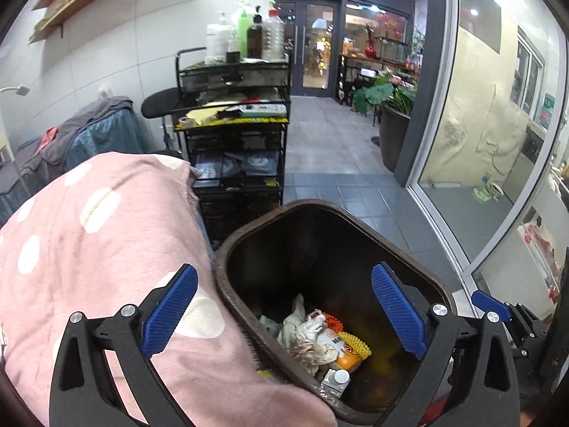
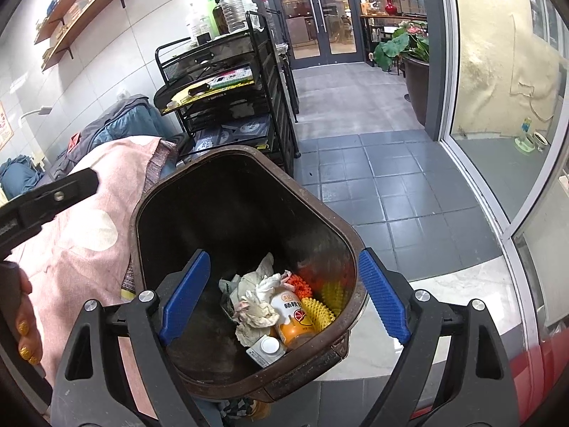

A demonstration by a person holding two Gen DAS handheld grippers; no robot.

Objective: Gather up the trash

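Right wrist view: one bin point(image 2: 355, 267) holds one orange bottle point(image 2: 293, 320).

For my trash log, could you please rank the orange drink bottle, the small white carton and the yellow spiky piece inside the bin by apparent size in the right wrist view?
1. orange drink bottle, clearly largest.
2. and 3. yellow spiky piece and small white carton: too alike to rank, both partly hidden in the brown bin.

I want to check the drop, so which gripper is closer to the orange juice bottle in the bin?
Right, by a small margin. The right gripper hangs open directly above the orange juice bottle in the bin. The left gripper, also open, straddles the bin's rim beside the pink blanket.
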